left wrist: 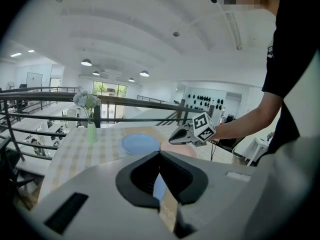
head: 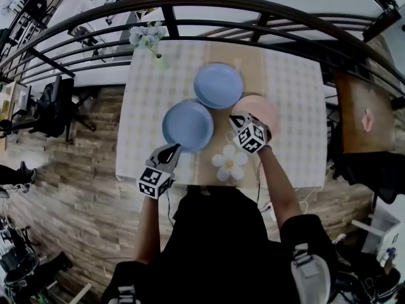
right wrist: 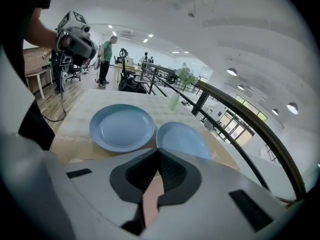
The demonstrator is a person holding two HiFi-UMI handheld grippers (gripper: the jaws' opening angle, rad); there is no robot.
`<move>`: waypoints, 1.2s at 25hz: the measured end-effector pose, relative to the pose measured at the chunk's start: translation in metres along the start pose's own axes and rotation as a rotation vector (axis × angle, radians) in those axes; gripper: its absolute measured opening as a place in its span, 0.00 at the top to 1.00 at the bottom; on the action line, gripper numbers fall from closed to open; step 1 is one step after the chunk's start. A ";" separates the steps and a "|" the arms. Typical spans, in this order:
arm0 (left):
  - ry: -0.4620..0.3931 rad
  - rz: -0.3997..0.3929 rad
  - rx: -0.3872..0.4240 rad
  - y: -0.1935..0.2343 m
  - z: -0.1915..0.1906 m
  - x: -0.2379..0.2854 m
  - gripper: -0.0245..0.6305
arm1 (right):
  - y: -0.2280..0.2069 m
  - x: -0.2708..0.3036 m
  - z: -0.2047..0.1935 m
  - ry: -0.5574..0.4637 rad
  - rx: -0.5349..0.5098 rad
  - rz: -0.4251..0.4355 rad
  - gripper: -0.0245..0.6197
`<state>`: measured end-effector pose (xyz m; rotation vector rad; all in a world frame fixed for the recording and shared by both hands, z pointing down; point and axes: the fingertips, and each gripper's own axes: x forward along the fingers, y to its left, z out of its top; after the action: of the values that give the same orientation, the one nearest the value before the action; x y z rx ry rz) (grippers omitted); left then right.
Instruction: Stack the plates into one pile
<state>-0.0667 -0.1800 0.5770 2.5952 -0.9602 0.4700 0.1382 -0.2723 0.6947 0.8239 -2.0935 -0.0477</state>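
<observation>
Three plates lie on the checked table (head: 147, 106): a near blue plate (head: 188, 126) (right wrist: 121, 127), a far blue plate (head: 218, 85) (left wrist: 141, 143) (right wrist: 182, 140) and a pink plate (head: 262, 109) (left wrist: 180, 149) at the right. My left gripper (head: 171, 149) (left wrist: 160, 153) is shut and empty, hovering just short of the near blue plate's front rim. My right gripper (head: 235, 120) (right wrist: 159, 151) is shut too, holding nothing, and hangs over the pink plate's left edge. A strip of pink shows below its closed jaws.
A green vase of white flowers (head: 152, 40) (left wrist: 91, 132) stands at the table's far left corner. A white flower-shaped mat (head: 229, 162) lies near the front edge. A dark railing (head: 253, 11) runs behind the table. A wooden side table (head: 361, 113) stands to the right.
</observation>
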 end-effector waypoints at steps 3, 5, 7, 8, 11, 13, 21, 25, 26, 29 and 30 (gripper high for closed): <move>0.011 0.002 -0.010 -0.001 -0.006 0.001 0.96 | -0.003 0.012 -0.003 0.030 -0.030 -0.029 0.96; 0.021 0.007 -0.017 -0.003 -0.012 0.001 0.96 | 0.000 0.020 -0.008 0.046 -0.044 -0.023 0.96; 0.029 0.015 -0.021 -0.003 -0.017 0.001 0.96 | 0.003 0.027 -0.013 0.057 -0.052 -0.015 0.96; 0.032 0.020 -0.023 -0.002 -0.019 0.000 0.96 | 0.003 0.030 -0.014 0.062 -0.057 -0.013 0.96; 0.037 0.036 -0.039 0.000 -0.025 -0.002 0.96 | 0.001 0.040 -0.018 0.076 -0.078 -0.007 0.96; 0.044 0.044 -0.048 0.001 -0.028 -0.002 0.96 | -0.001 0.047 -0.020 0.090 -0.103 -0.004 0.96; 0.055 0.064 -0.063 -0.001 -0.034 0.003 0.96 | -0.005 0.073 -0.029 0.123 -0.176 0.010 0.96; 0.057 0.084 -0.067 0.002 -0.036 0.004 0.96 | -0.006 0.083 -0.033 0.131 -0.202 0.010 0.96; 0.057 0.089 -0.067 0.002 -0.036 0.004 0.96 | -0.006 0.086 -0.034 0.133 -0.211 0.010 0.96; 0.057 0.099 -0.071 0.004 -0.036 0.004 0.96 | -0.004 0.093 -0.038 0.141 -0.238 0.020 0.92; 0.058 0.102 -0.071 0.004 -0.037 0.004 0.96 | -0.003 0.095 -0.039 0.142 -0.244 0.022 0.91</move>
<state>-0.0738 -0.1701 0.6120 2.4645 -1.0735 0.5248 0.1296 -0.3192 0.7854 0.6375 -1.9168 -0.2224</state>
